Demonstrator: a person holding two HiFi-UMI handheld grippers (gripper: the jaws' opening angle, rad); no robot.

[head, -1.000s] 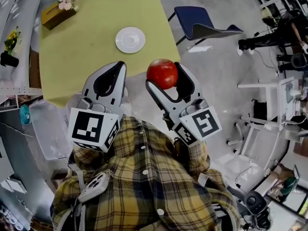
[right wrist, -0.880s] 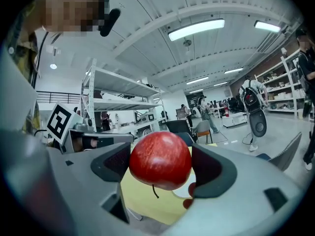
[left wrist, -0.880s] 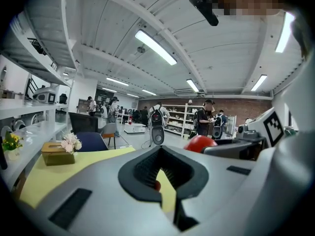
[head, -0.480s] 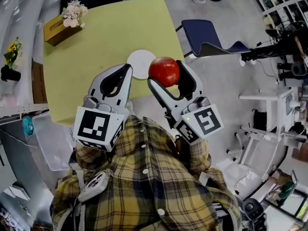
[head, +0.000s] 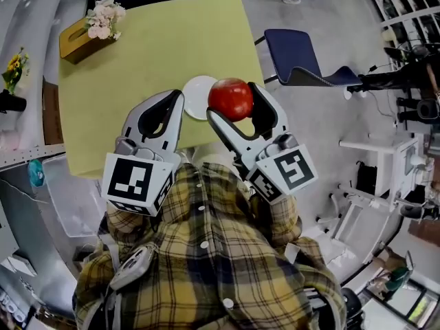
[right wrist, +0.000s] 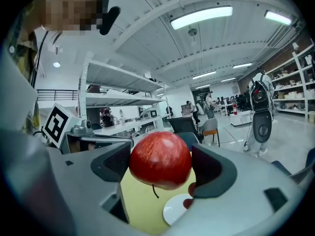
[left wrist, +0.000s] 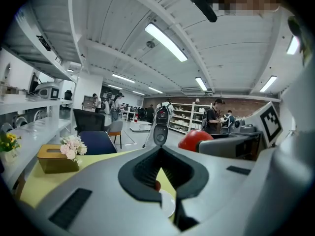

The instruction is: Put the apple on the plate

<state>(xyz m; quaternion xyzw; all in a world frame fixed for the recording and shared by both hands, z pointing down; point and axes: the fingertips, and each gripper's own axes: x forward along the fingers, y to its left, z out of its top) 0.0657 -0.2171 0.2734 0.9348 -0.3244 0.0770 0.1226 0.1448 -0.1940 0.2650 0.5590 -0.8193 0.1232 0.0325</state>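
Observation:
A red apple [head: 231, 98] is clamped between the jaws of my right gripper [head: 234, 103], held in the air above the near edge of the yellow-green table [head: 137, 53]. The right gripper view shows the apple [right wrist: 160, 160] filling the jaw gap, with the white plate [right wrist: 176, 209] on the table below and just beyond it. From the head view the plate [head: 195, 95] peeks out left of the apple, partly hidden. My left gripper [head: 177, 102] hangs beside it, shut and empty, its tips meeting [left wrist: 158, 150]; the apple [left wrist: 196, 139] shows to its right.
A tissue box with pale flowers [head: 88, 27] stands at the table's far left corner. A blue chair [head: 302, 55] sits off the table's right side. A black pot of yellow flowers [head: 9, 81] is at the far left. Shelving and stands crowd the right.
Both grippers and the apple have moved forward over the table edge toward the plate. The plate now lies partly behind the apple instead of well ahead of it.

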